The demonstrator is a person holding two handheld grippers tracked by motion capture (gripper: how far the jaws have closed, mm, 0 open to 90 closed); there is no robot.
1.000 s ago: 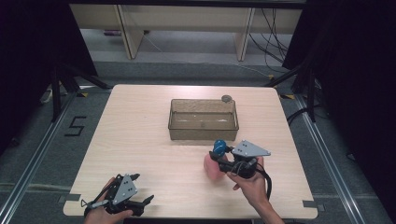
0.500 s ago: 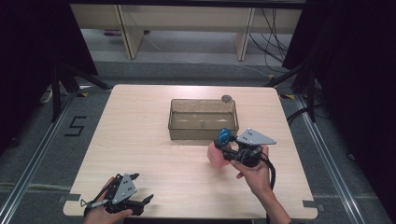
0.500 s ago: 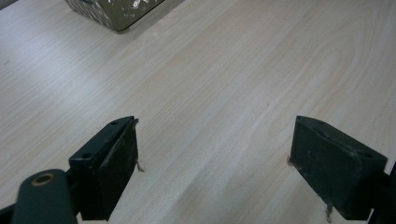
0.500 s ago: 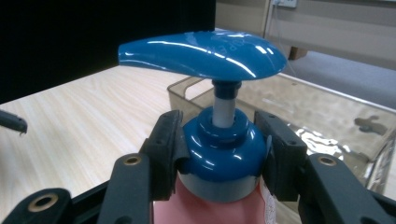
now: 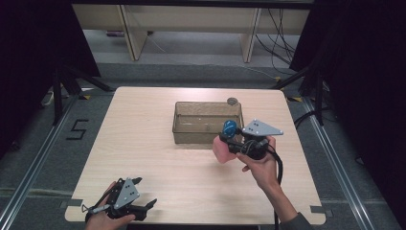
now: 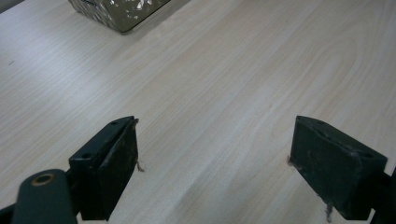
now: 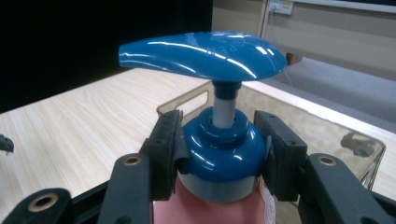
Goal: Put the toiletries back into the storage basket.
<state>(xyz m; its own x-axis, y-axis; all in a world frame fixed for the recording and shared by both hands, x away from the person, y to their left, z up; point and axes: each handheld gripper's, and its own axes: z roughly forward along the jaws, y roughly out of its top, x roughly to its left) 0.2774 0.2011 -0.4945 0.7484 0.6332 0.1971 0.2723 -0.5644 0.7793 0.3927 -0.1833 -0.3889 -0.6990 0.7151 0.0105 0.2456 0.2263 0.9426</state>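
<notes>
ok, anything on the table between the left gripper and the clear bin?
Nothing: in the high view, bare wood runs from the left gripper to the clear bin. The left gripper view shows the same.
</notes>
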